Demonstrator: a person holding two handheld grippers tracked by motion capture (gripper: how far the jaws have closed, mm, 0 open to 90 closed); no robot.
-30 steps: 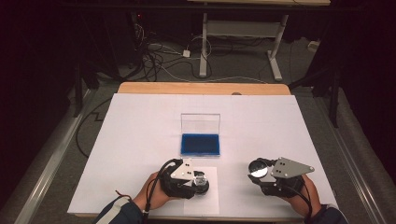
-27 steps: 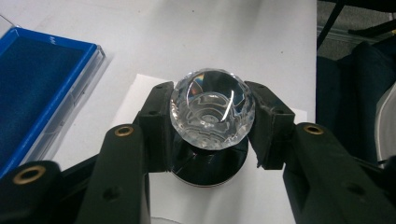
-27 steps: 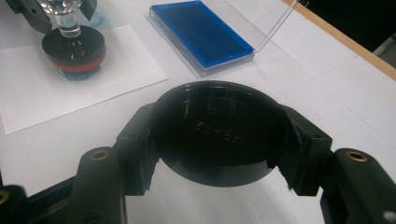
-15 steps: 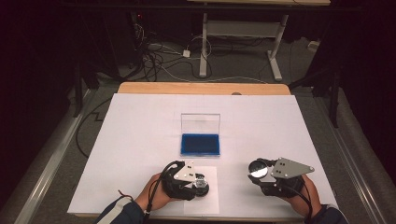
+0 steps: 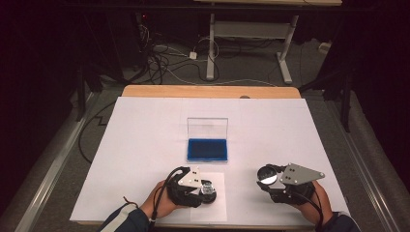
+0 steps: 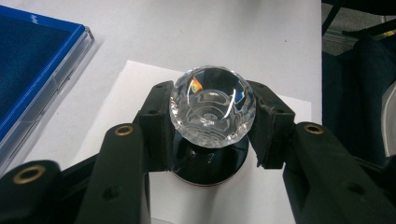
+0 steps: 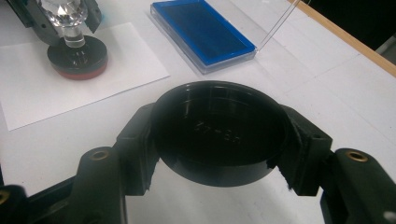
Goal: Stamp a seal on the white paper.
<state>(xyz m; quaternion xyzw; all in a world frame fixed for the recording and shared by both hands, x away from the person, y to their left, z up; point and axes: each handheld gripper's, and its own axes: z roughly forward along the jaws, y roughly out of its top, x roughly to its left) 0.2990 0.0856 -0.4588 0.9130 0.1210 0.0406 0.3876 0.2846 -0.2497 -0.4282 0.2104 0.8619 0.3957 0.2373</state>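
A stamp with a faceted crystal knob (image 6: 212, 106) and a round black base (image 6: 210, 165) stands upright on a white sheet of paper (image 6: 140, 79). My left gripper (image 6: 212, 122) is shut on the knob, its pads pressing both sides. From above, this gripper (image 5: 208, 189) and the stamp (image 5: 209, 192) are near the table's front edge. My right gripper (image 7: 219, 140) is shut on a round black cap (image 7: 219, 133), hollow side up, just above the table. It appears at the front right (image 5: 267, 176).
An open case with a blue ink pad (image 5: 208, 149) and an upright clear lid (image 5: 207, 128) lies mid-table, behind the paper (image 5: 217, 208). The white table cover (image 5: 145, 135) ends at a wooden strip (image 5: 208, 92) at the back. Cables lie on the floor beyond.
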